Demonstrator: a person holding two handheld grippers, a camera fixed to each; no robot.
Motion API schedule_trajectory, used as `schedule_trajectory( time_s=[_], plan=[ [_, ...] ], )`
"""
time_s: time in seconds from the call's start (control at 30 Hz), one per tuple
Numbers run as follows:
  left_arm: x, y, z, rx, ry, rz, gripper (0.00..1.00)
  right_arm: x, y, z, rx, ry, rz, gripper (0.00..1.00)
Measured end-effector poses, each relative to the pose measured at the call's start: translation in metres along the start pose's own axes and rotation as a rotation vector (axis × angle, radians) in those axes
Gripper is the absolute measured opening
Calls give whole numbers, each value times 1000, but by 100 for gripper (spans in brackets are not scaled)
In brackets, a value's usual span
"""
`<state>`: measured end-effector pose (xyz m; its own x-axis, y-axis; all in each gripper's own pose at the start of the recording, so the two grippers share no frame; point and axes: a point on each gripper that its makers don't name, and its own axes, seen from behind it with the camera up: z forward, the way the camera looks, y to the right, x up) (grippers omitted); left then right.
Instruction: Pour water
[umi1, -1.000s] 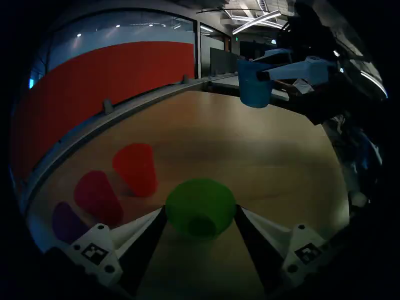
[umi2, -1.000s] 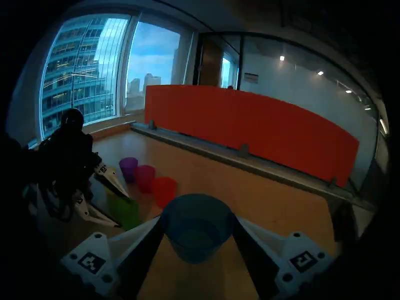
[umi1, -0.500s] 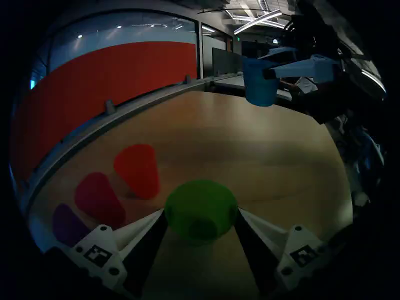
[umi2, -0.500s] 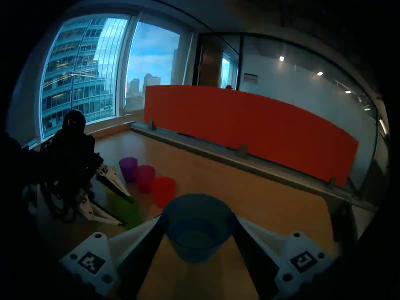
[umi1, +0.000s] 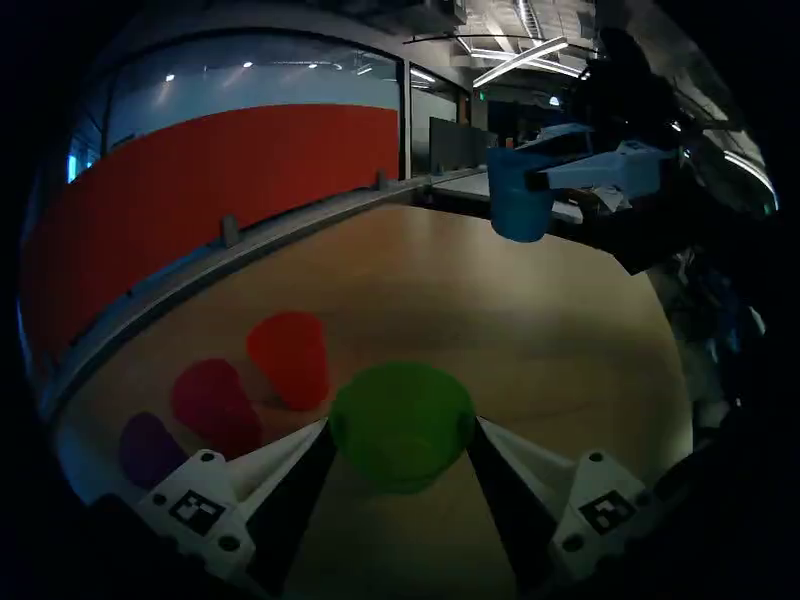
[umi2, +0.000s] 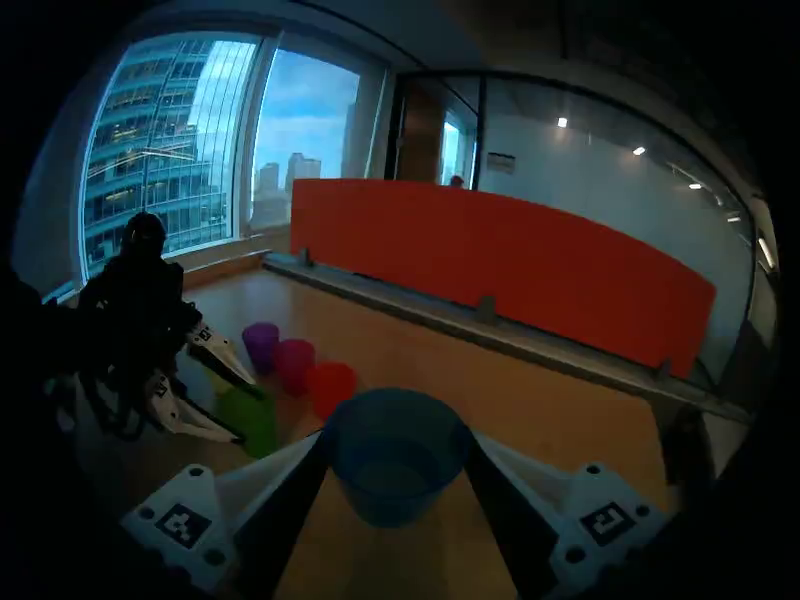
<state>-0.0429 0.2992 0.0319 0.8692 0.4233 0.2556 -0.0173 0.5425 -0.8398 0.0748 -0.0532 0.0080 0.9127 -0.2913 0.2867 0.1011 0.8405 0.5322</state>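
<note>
Left claw (umi1: 400, 426), gripping the green cup (umi1: 402, 445), has edged nearer the red cup (umi1: 290, 358). Right claw (umi2: 395, 438) grips the blue cup (umi2: 393, 470); right gripper view reveals water inside.

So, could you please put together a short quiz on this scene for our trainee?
1. True or false: the left hand-held gripper is shut on the green cup.
2. Which cup does the right hand-held gripper hold? A) red B) blue cup C) purple
3. Fill in: apart from the two held ones, ___ cups stand on the table.

Key:
1. True.
2. B.
3. Three: red cup, pink cup, purple cup.
</note>
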Motion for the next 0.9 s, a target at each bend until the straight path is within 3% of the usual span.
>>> schedule_trajectory(
  time_s=[0.9],
  plan=[
    [72,-20,-118,140,245,-1,88,46,-57,1,90,137,-20,93]
  ],
)
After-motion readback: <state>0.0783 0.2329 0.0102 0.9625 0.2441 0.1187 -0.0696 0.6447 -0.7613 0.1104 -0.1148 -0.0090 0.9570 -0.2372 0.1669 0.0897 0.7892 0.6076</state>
